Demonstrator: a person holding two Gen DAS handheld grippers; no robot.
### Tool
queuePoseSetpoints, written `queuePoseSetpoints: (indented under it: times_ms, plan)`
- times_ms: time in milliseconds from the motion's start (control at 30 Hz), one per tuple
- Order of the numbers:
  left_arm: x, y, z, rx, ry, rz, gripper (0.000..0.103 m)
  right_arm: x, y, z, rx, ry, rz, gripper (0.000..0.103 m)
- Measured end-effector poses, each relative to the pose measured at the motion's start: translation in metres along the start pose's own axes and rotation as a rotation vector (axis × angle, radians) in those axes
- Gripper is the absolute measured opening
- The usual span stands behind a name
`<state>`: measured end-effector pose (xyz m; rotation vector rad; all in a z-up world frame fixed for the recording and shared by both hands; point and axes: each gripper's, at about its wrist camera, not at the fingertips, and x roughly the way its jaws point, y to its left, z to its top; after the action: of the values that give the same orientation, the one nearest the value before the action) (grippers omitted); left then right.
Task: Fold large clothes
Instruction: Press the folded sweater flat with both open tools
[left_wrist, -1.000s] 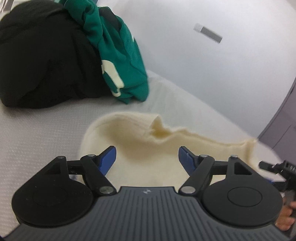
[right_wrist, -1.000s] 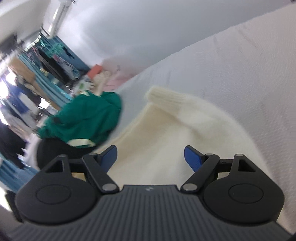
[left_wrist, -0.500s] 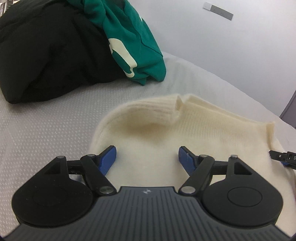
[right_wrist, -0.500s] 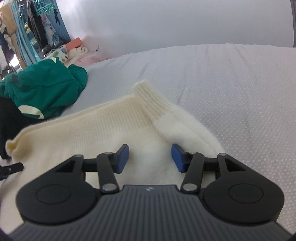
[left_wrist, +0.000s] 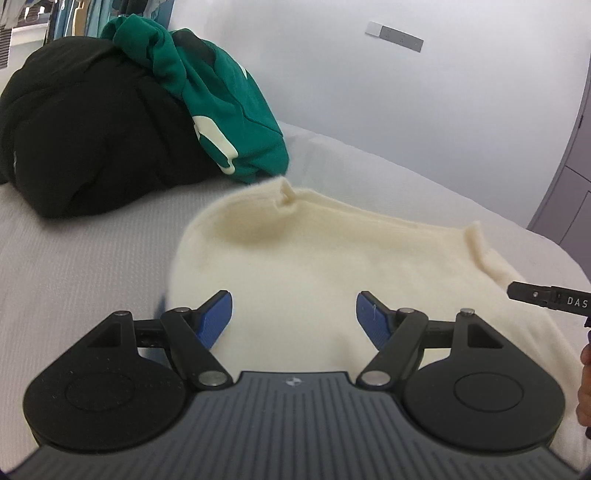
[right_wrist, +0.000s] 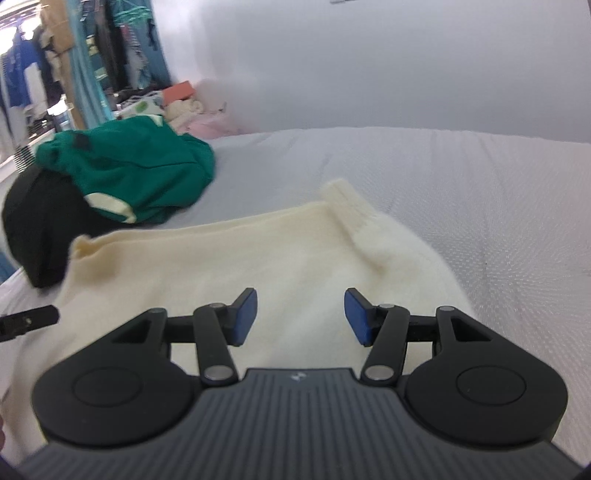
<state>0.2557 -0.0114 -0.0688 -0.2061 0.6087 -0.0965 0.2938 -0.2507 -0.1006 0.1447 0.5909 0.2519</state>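
My left claw (left_wrist: 294, 318) hangs over the near part of the cream sweater (left_wrist: 332, 258), its blue pads (left_wrist: 216, 314) spread wide with nothing pinched between them; the knit lies under them, not in them. My right claw (right_wrist: 300, 316) hovers over the same sweater (right_wrist: 229, 266) from the other side, its pads (right_wrist: 243, 314) set narrower than the left ones but still parted, and I see no fabric caught in the gap. From this angle I cannot be sure whether either claw's fingertips brush the wool or hang just above it.

The sweater lies spread on the bed (left_wrist: 74, 251), a pale grey textured cover (right_wrist: 480, 192). In my right view a ribbed cuff (right_wrist: 349, 206) sticks up at the far edge of the knit, with a fluffy rounded fold just right of it. In my left view the far edge rises in a small peak at the centre and another toward the right.

Beyond the sweater sits a heap of other clothes: a black garment (left_wrist: 85, 136) with a green one (left_wrist: 221, 107) carrying cream markings draped on top of it, near the sweater's far left corner. The tip of my right claw shows at the right edge of the left view (left_wrist: 546, 297), and a bit of my hand (left_wrist: 585, 384) below it.
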Motion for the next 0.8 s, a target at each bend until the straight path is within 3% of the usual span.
queuePoseSetpoints:
  times_ms: [200,500,800]
  plan:
    - [-0.034,-0.016,-0.014,0.005,0.007,-0.015,0.078,-0.039,0.021,-0.012,-0.041,-0.017,0.026,0.055]
    - [-0.082,-0.038,-0.048,-0.015,0.030,-0.070,0.078,-0.084,0.035,-0.041,0.022,0.016,0.078,0.056]
    - [-0.087,-0.034,-0.067,-0.132,0.119,-0.117,0.079,-0.090,0.031,-0.064,0.233,0.122,0.179,0.060]
